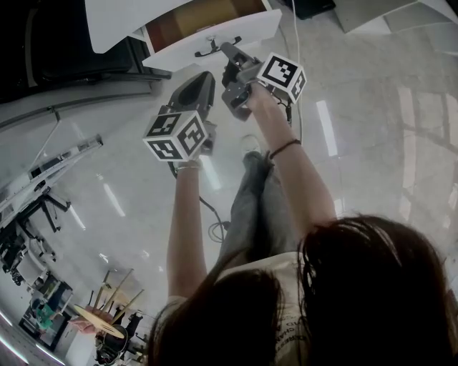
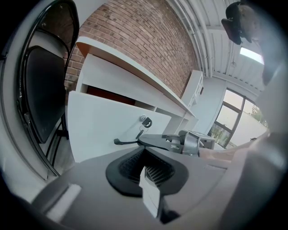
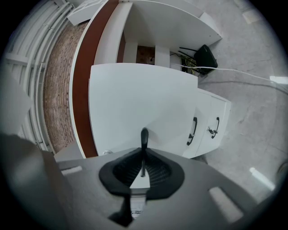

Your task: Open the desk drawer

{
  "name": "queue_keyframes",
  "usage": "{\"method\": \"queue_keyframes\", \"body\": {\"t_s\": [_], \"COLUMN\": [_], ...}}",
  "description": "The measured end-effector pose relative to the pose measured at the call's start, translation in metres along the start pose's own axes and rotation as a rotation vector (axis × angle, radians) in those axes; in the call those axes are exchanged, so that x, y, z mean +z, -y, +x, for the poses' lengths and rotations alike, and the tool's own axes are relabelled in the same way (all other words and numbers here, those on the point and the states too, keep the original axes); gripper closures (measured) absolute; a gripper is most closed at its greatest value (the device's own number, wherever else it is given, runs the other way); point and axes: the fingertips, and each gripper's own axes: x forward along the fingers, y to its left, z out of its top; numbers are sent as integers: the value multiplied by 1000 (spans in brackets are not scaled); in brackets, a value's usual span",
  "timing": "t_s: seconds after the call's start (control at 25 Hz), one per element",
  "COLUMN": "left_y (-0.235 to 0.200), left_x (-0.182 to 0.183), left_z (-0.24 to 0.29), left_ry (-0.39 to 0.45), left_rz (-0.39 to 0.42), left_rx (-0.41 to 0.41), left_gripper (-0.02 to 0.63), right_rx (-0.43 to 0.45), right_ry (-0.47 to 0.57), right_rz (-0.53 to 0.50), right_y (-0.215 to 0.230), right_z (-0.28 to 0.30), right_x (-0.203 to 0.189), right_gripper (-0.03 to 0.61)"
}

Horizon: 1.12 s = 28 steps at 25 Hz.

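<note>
A glossy pale floor (image 1: pixel 358 143) spreads under a white desk (image 1: pixel 114 21) set against a brick wall (image 2: pixel 144 40), and the person stands over it with both arms stretched forward. The desk drawer (image 3: pixel 135 103) already stands partly out of the desk: a red-brown gap shows between its white front and the desk top, so the task looks under way rather than finished. The right gripper (image 3: pixel 143 170) has its jaws closed on the black handle (image 3: pixel 144 137), which runs straight up from between them. It grips the bar at its near end, probably so that a straight pull toward the body draws the front out squarely. The drawer front therefore lies directly ahead of this gripper and touches it only through the handle. The left gripper (image 1: pixel 202 80) hangs just beside the right one, lower and to the person's left. Its jaws are together with nothing between them and it stays apart from the drawer, seemingly held out of the way. From its own view the key in the lock (image 2: pixel 145 121) sits just above the handle, near the right gripper's tip.
</note>
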Motion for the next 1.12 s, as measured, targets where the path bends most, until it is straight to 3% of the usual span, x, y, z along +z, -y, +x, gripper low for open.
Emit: {"method": "queue_keyframes", "body": {"t_s": [1.12], "left_y": [4], "left_x": [-4], "left_z": [-5], "left_ry": [-15], "left_rz": [-10], "left_rx": [-6], "left_gripper": [612], "right_rx": [-24], "right_ry": [15], "right_rz": [12], "right_y": [2], "right_z": [-11], "right_x": [-8], "right_gripper": [557]}}
